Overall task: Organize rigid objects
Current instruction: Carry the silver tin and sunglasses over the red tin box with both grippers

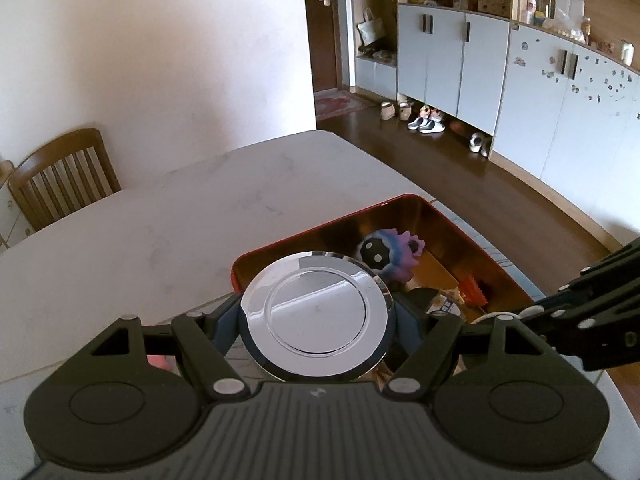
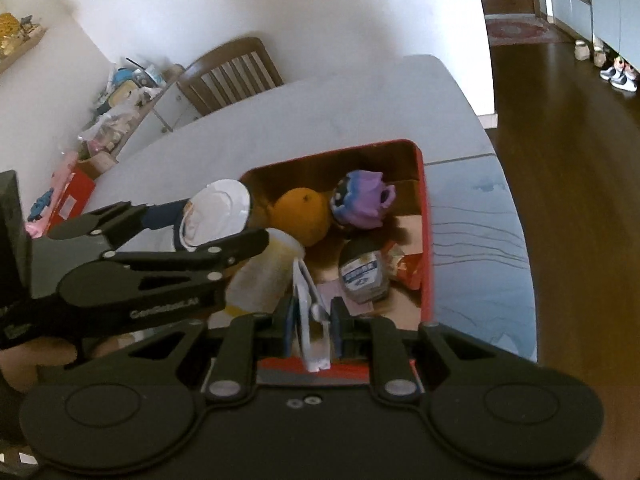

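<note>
Chrome-lidded can [image 1: 316, 316] sits clamped in the left tongs [image 1: 316, 322] above the red tin [image 1: 404, 200]; right tongs [image 2: 310, 322] pinch a white packet [image 2: 308, 312] at its 6 o'clock rim, an orange [image 2: 302, 212] behind.

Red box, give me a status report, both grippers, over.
Left gripper shut on chrome disc, above red box near rim. Right gripper shut on white packet. Box crowded: orange, purple toy, small bottle.

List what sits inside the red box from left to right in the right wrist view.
Orange → purple-blue toy, both toward the back of the red box; the small labelled jar sits nearer, below the toy.
</note>
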